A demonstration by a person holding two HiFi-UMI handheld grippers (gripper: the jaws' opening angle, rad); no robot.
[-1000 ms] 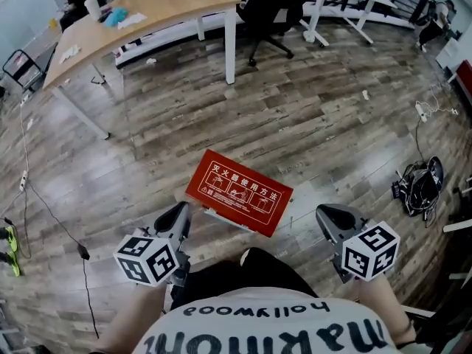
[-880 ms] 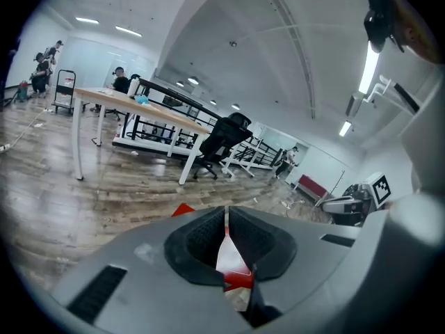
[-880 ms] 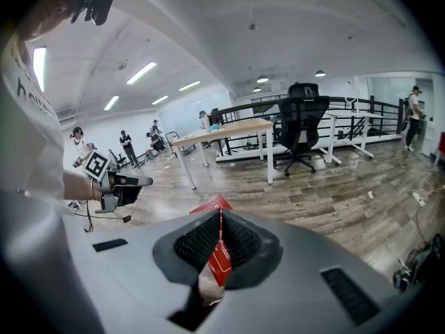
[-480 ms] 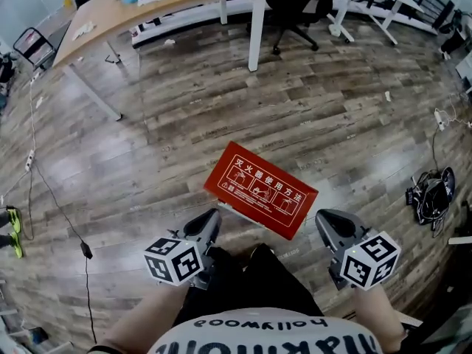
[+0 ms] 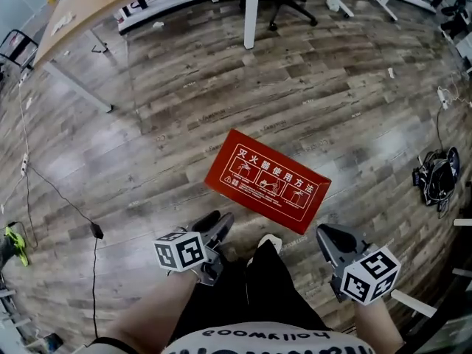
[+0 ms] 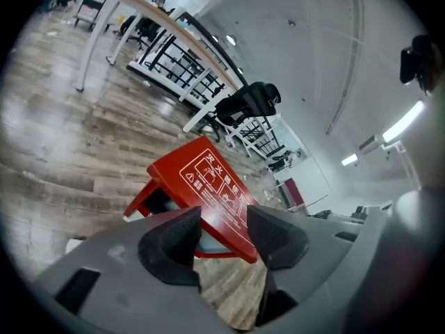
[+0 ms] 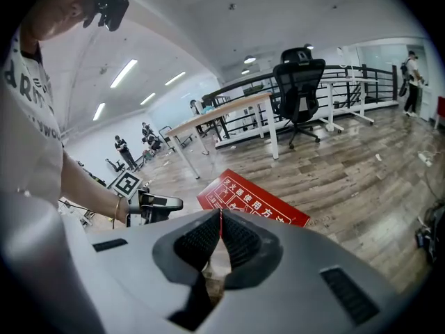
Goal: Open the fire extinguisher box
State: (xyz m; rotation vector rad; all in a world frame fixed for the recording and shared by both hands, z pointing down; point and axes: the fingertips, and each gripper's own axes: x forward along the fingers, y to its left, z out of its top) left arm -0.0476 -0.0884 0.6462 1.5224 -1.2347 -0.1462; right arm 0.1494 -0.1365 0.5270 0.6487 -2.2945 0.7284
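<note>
Box [image 5: 268, 181] lies on the floor [image 5: 133, 146], printed face up, just ahead of both grippers and touching neither. Left gripper [image 5: 216, 223]: jaws spread, just been opening, nothing between them. Right gripper [image 5: 330, 236]: jaws pressed together, empty, box ahead to its left.

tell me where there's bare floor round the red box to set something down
Widest bare floor lies between the red box and the white desk leg. Bare too on its left, up to the black cable, and on its right before the black bundle. Crowded at its near edge, by the person's legs.
</note>
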